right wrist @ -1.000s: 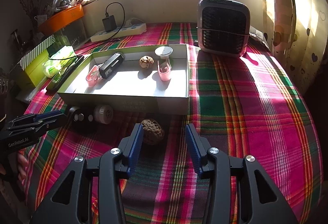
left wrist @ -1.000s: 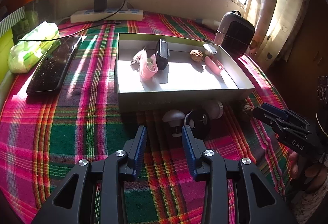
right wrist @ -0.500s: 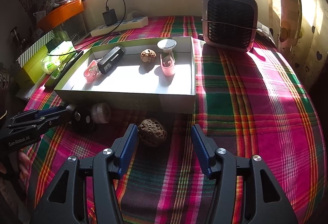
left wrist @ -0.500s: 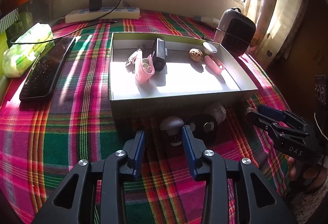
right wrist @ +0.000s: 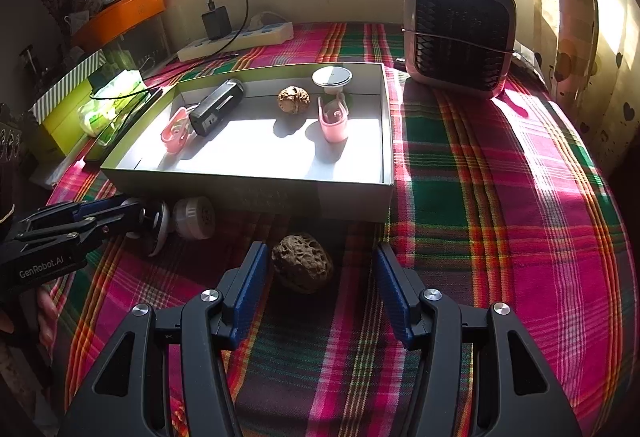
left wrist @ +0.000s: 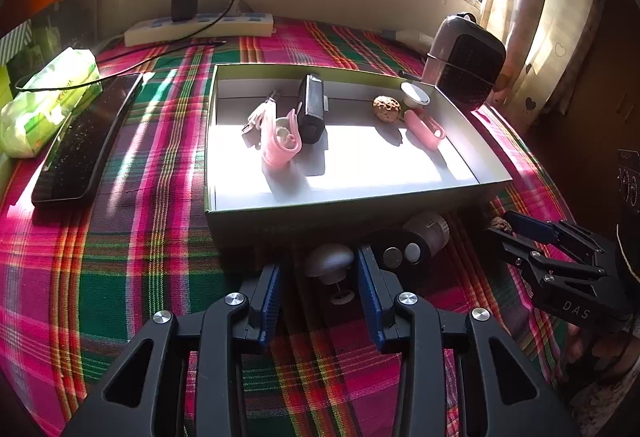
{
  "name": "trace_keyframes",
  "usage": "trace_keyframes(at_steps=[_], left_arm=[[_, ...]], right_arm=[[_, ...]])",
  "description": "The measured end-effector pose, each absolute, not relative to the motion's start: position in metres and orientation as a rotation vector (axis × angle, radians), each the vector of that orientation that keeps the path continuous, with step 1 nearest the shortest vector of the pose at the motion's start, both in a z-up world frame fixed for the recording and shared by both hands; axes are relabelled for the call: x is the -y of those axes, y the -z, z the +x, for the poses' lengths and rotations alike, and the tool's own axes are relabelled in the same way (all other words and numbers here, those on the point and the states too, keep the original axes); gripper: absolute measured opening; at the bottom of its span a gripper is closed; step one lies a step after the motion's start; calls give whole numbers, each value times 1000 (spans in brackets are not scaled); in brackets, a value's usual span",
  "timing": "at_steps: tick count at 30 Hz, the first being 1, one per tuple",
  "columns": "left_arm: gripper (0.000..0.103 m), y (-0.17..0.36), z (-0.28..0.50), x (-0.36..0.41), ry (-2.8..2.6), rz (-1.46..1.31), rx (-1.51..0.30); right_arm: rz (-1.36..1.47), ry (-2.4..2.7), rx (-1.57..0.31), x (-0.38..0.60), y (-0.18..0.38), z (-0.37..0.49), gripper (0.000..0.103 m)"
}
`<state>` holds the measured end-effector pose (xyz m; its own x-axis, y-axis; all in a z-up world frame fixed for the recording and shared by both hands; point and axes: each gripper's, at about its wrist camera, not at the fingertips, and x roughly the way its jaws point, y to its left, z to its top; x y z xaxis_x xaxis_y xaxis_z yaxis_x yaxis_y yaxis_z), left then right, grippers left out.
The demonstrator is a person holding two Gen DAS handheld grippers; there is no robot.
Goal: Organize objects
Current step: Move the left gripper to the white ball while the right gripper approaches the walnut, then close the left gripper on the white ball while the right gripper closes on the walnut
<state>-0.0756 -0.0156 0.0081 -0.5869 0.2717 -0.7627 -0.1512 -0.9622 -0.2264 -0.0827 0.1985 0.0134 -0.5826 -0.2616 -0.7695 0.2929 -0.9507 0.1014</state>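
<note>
The right gripper [right wrist: 318, 273] is held low over the plaid cloth [right wrist: 500, 197] with its jaws spread, and the walnut [right wrist: 303, 267] is framed between them — nearer the left pad, apart from both as far as can be seen. Nothing is gripped yet. The walnut lies on the cloth just in front of the near wall of the box [right wrist: 352, 197], in the wall's shadow.

On the other side, the left gripper [left wrist: 318, 283] is also parted, with the white mushroom-shaped piece [left wrist: 330, 261] lying between its pads, untouched; a black round item [left wrist: 400, 255] sits just beside its right pad and a pale cylinder [left wrist: 430, 231] is close behind that.

For the walnut, the grip is best centred first — the shell is off toward one pad, so a small sideways correction would probably be wise before closing. The shell is hard, rounded and knobbly; it is judged likely to roll or squirt out if pinched high or off-axis, so the pads should be brought down around its widest part and closed gently. After that, the lift has to clear the box wall, since a second walnut [right wrist: 294, 99] and two pink holders already rest inside.
</note>
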Motion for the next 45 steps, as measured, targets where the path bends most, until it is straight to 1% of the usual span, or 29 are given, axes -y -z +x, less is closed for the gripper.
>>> trace_keyframes(at_steps=[13, 20, 23, 27, 34, 45], left_arm=[[34, -7, -75, 20, -2613, -1272, 235], [31, -7, -73, 22, -2621, -1268, 239], [28, -7, -72, 23, -2625, -1267, 238], [27, -7, -72, 23, -2629, -1265, 242], [21, -6, -72, 24, -2642, -1269, 236], [19, -6, -71, 24, -2642, -1267, 236]], right_arm=[[1234, 2554, -80, -195, -12, -81, 54], [1231, 2544, -116, -191, -11, -80, 40], [1228, 2542, -122, -190, -11, -79, 37], [1224, 2535, -125, -188, -11, -78, 33], [1222, 2537, -129, -188, -11, -78, 33], [1222, 2537, -128, -188, -11, -78, 33]])
